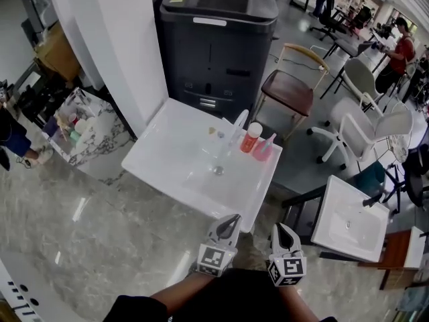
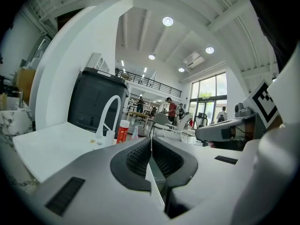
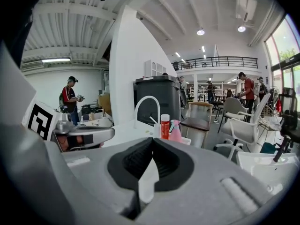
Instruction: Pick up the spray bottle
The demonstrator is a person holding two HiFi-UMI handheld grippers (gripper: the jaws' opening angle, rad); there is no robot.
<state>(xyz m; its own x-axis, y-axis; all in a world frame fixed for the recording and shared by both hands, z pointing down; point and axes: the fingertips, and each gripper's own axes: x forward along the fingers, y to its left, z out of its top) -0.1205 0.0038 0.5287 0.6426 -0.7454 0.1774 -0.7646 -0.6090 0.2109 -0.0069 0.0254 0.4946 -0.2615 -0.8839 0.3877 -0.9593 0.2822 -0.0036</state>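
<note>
A pink spray bottle (image 1: 263, 148) stands at the far right corner of a white sink (image 1: 167, 159), beside a red bottle (image 1: 252, 137) with a white cap and a white arched faucet (image 1: 239, 127). Both grippers hover just short of the sink's near edge, well apart from the bottles. My left gripper (image 1: 232, 218) is shut with nothing in it, and my right gripper (image 1: 279, 227) is shut and empty too. The right gripper view looks past its closed pads (image 3: 140, 158) at the spray bottle (image 3: 175, 131) and the red bottle (image 3: 165, 126). Seen from the left gripper (image 2: 151, 142), the spray bottle (image 2: 135, 133) is small behind the faucet (image 2: 107, 118).
A dark grey machine (image 1: 218, 39) stands behind the sink, and a white pillar (image 1: 127, 39) to its left. A brown-seated chair (image 1: 288, 89) and white office chairs (image 1: 365, 123) are at the right. A second white sink (image 1: 352, 220) sits low right. People stand in the background.
</note>
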